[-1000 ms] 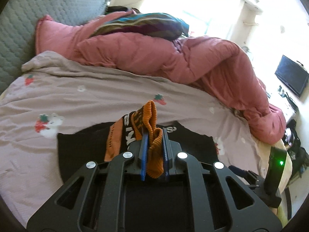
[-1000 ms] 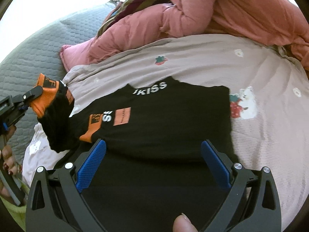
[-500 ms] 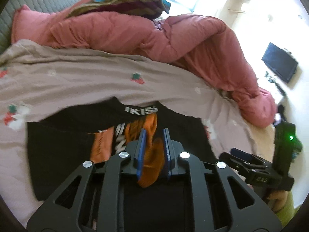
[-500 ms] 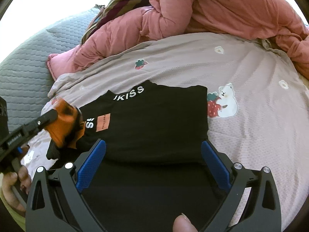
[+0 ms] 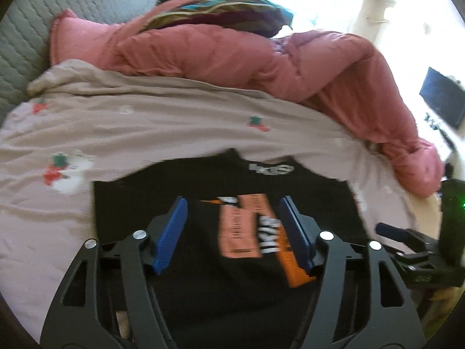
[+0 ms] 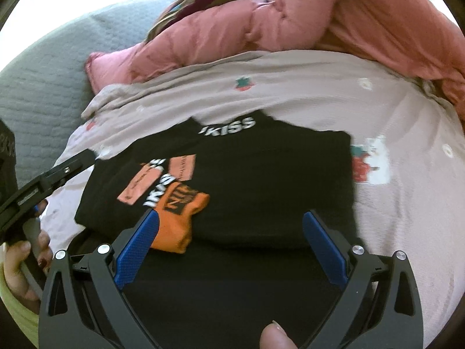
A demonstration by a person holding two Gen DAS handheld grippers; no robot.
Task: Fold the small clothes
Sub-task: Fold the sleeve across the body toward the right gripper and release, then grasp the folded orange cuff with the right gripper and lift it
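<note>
A small black top (image 6: pixel 261 174) with white lettering at the collar lies flat on the bed sheet (image 6: pixel 319 96). Its sleeve is folded across the body, and the orange cuff (image 6: pixel 180 215) rests on the black cloth. My left gripper (image 5: pixel 234 226) hovers over that sleeve with its jaws opening. The orange cuff (image 5: pixel 293 264) lies loose by the right pad, not pinched. From the right wrist view the left gripper (image 6: pixel 43 180) shows at the left edge. My right gripper (image 6: pixel 231 241) stands open over the top's near edge, holding nothing. It appears at the right of the left wrist view as the right gripper (image 5: pixel 407 241).
A bunched pink duvet (image 5: pixel 232 58) with a striped cloth (image 5: pixel 226 14) on it lies across the far side of the bed. A grey quilted headboard (image 6: pixel 43 87) stands at the left. A person's hand (image 6: pixel 17 261) grips the left tool.
The left gripper came down with the orange cuff, then opened and let it go. The sleeve now lies folded across the black top. The right gripper shifted sideways a little.
</note>
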